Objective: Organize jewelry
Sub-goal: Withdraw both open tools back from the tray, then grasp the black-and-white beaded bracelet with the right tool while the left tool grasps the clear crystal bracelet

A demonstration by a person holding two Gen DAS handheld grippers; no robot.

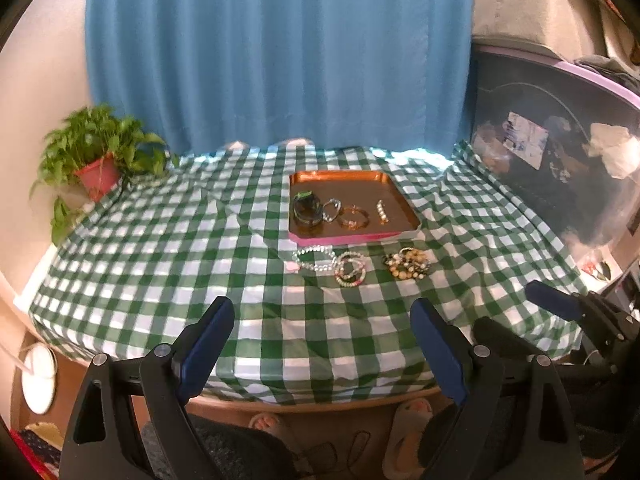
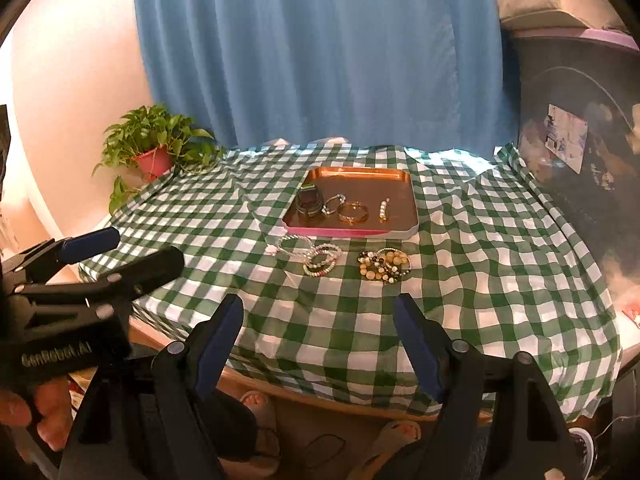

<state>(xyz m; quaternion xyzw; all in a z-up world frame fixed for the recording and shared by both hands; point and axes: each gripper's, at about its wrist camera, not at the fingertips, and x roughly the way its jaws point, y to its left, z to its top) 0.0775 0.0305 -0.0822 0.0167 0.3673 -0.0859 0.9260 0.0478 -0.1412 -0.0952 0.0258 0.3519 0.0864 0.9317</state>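
Note:
A copper tray (image 1: pixel 344 179) (image 2: pixel 404 184) sits mid-table on the green checked cloth. In it lie a dark bangle stack (image 1: pixel 306 210) (image 2: pixel 309 203), a silver bracelet (image 1: pixel 332 209), a gold bangle (image 1: pixel 353 217) (image 2: pixel 353 212) and a pearl clip (image 1: pixel 383 211) (image 2: pixel 384 209). In front of the tray lie a clear bead bracelet (image 1: pixel 314 258) (image 2: pixel 294 247), pastel bead bracelets (image 1: pixel 351 270) (image 2: pixel 322 261) and a yellow-black bead pile (image 1: pixel 407 263) (image 2: pixel 384 265). My left gripper (image 1: pixel 322 344) and right gripper (image 2: pixel 318 334) are open and empty, near the table's front edge.
A potted plant (image 1: pixel 98 156) (image 2: pixel 154 146) stands at the back left corner. A blue curtain (image 1: pixel 280 52) hangs behind the table. A dark panel (image 1: pixel 560 152) stands at the right. Each gripper shows at the side of the other's view (image 1: pixel 560 308) (image 2: pixel 120 252).

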